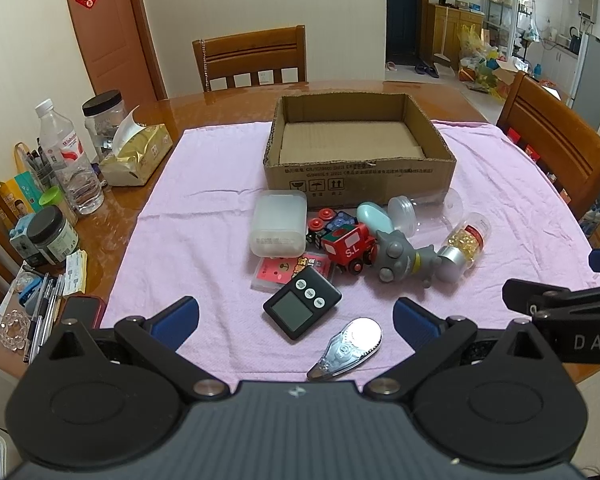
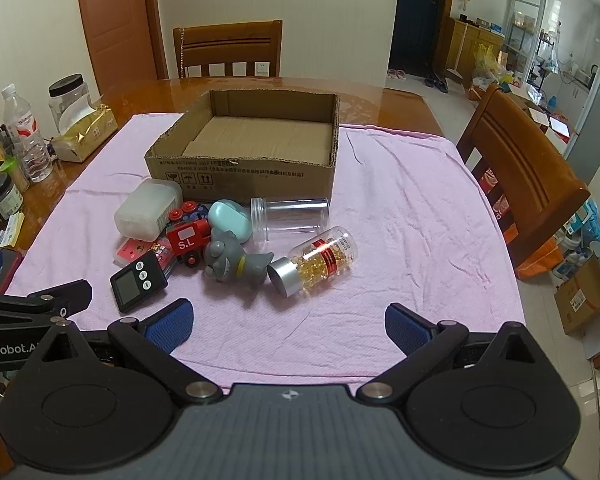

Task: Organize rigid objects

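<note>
We hold both sets of tongs low over the near edge of the worktop, the left tongs and the right tongs each spread wide apart with nothing between their blue pads, and the cardboard box stands empty at the far side of the pink cloth. The things we mean to sort lie in a loose heap just in front of the box, some touching or leaning on each other. Nearest the left tongs is the correction tape dispenser, which looks light, hard and slick-shelled, so we would pinch it across its narrower flat sides. Just beyond sits the black timer, flat and stiff; we would take it by its opposite edges, since its face offers no grip. The capsule bottle lies on its side and we judge it apt to roll, so a grasp across the round body near the silver cap seems safest. The clear empty jar likely weighs almost nothing and may skid. The grey figure is lumpy, best held at its waist, and the red toy train has wheels and may creep away when nudged
</note>
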A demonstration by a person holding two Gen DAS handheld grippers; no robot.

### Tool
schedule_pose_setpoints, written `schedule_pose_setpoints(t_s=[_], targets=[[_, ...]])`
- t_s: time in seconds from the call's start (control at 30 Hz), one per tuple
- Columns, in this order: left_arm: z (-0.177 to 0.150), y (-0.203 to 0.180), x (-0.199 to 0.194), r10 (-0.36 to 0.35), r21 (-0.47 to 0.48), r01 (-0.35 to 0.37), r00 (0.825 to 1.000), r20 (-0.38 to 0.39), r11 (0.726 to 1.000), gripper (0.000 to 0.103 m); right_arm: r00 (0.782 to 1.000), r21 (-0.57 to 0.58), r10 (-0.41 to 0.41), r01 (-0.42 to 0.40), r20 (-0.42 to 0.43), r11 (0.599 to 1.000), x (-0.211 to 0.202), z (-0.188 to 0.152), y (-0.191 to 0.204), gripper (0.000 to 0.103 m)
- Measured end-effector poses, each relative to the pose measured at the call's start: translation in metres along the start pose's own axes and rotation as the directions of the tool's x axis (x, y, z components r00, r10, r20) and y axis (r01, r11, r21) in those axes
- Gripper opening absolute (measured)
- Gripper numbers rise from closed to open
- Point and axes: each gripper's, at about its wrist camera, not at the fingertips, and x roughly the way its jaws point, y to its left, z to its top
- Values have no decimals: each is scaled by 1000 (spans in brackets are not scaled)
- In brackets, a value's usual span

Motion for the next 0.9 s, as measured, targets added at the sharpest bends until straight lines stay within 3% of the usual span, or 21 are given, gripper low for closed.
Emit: schedule_pose_setpoints(t_s=[0.9], targets=[[13,-9,0,-18,7,18,1000,9,1000,102,1000,0,23,-23,3,1000,-2,13,-11,103]])
